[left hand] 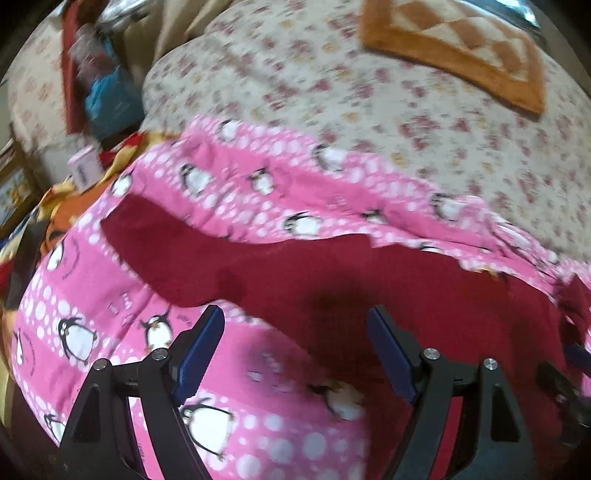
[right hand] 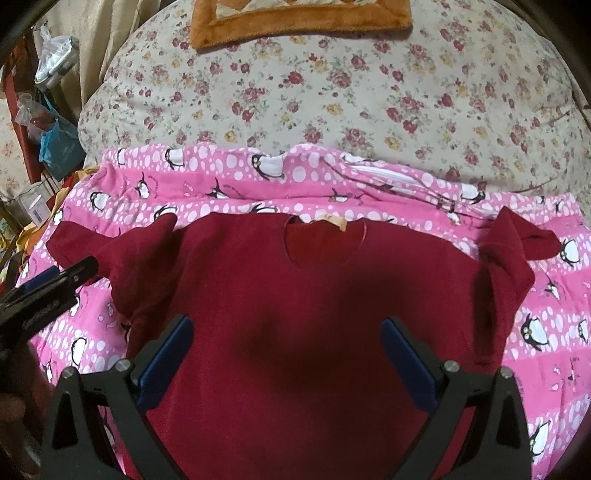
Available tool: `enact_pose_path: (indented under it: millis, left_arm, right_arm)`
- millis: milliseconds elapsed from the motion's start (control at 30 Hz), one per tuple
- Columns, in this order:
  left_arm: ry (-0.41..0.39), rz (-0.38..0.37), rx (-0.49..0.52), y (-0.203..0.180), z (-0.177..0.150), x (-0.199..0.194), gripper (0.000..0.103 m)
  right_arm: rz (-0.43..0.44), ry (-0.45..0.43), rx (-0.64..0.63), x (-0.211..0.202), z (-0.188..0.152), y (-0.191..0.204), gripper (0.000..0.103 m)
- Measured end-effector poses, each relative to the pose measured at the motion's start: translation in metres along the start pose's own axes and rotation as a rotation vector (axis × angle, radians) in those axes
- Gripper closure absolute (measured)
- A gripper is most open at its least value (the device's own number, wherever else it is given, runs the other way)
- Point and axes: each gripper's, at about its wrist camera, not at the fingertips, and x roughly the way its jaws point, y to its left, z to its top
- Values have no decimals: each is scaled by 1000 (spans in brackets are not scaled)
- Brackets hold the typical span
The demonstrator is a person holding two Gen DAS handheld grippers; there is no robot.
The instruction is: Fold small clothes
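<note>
Nearest the cameras, both grippers hang above the bed with their jaws spread wide and nothing between them. The right gripper [right hand: 286,354] sits over the lower middle of the dark red shirt [right hand: 314,295], whose cloth spans the whole gap between its jaws and runs on beyond them; whether the pads touch the fabric I cannot tell. The left gripper [left hand: 295,350] hovers at the shirt's left edge, one jaw over the pink penguin blanket [left hand: 92,295], the other over red cloth. The shirt lies spread flat, collar at the far side, its 2 short sleeves bunched out to left and right. I judge the folding not yet begun: this is the reach for a first grasp. The next move likely calls for closing on a side edge or sleeve and carrying it across the body. Farther off lies the floral bedcover [right hand: 332,92], and beyond it an orange mat [right hand: 295,18].
</note>
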Motion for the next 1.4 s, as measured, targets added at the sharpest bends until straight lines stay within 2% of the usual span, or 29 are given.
enact_pose_path:
  millis: [167,367,500,700,1400]
  left_arm:
    - [37,83,-63,32,-1,25,41]
    - [46,228,-169,80,7,44,44]
    - [85,286,-238,107,12,64,58]
    - [99,285,-278,119,14,80,59]
    - [111,357,-287,137,32,114,59]
  right_arm:
    - [14,4,-8,5,0,5,1]
    - [27,30,-37,14,-3,11,1]
    - [39,36,-43,17,-5,12,1]
    - [43,46,-48,22,-5,9,1]
    - [47,105,-49,40,-8,5,1]
